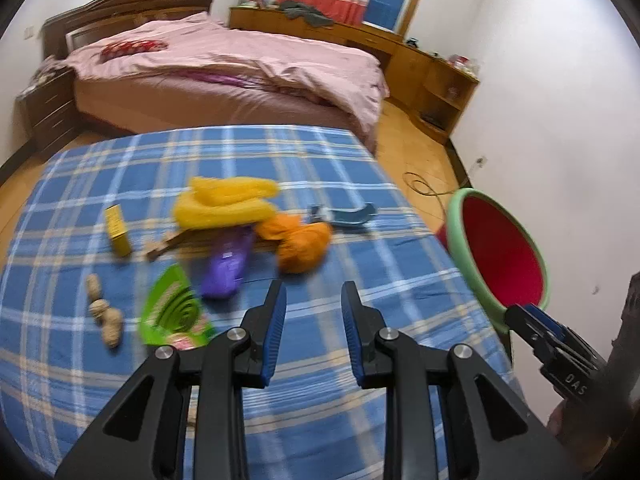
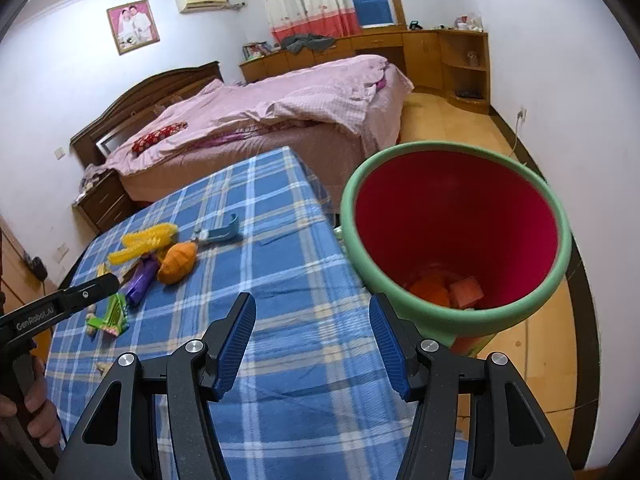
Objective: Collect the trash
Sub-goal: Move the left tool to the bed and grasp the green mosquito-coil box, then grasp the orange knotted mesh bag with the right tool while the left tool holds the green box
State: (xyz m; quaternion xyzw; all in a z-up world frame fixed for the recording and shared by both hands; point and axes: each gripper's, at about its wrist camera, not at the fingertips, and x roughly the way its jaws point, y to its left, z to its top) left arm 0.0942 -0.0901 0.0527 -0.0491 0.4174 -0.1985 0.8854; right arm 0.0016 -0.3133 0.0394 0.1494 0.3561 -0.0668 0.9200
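A table with a blue plaid cloth [image 1: 320, 420] holds loose items: a green mosquito-coil packet [image 1: 172, 312], several peanut shells [image 1: 105, 316], a purple wrapper [image 1: 228, 266], a yellow box [image 1: 118, 230], a yellow brush [image 1: 224, 200], an orange cloth [image 1: 300, 246] and a blue scoop [image 1: 348, 216]. A red bin with a green rim [image 2: 456, 232] stands off the table's right edge, with orange scraps inside. My left gripper [image 1: 314, 300] is open and empty, just short of the pile. My right gripper [image 2: 312, 312] is open and empty beside the bin's rim.
A bed with pink bedding [image 1: 240, 72] lies behind the table. Wooden cabinets [image 1: 432, 76] line the far wall. A bedside table [image 1: 48, 108] stands at the left. A cable [image 1: 424, 188] lies on the wooden floor by the white wall.
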